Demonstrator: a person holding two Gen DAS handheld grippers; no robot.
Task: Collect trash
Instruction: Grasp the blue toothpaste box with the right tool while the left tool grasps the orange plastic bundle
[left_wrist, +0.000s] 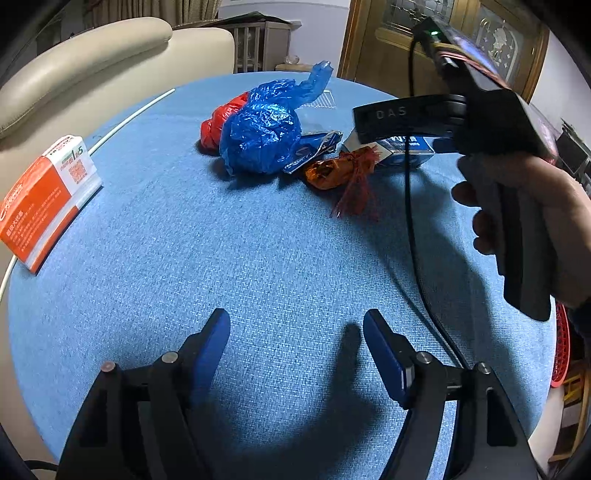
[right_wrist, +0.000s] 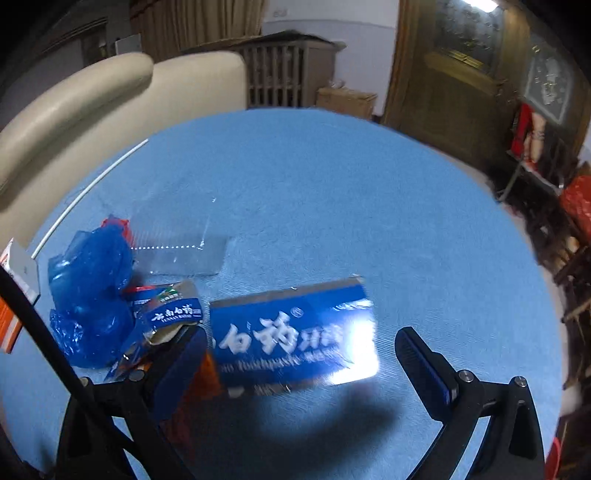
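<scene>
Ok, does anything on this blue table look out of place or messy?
Yes. Trash is heaped at the far side of the blue table: a crumpled blue plastic bag over a red bag, a torn wrapper, an orange net bundle and a blue toothpaste box. An orange box overhangs the left edge.

Matt woven blue tablecloth (left_wrist: 258, 258), crinkled glossy plastic bag (left_wrist: 260, 136), shiny foil-faced toothpaste box (right_wrist: 295, 332)

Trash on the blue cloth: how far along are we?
Done: nothing visibly collected. The blue bag, red bag, orange wrapper and orange box still lie on the cloth. In hand: nothing; the right gripper hangs open over the toothpaste box, the left gripper open and empty.
</scene>
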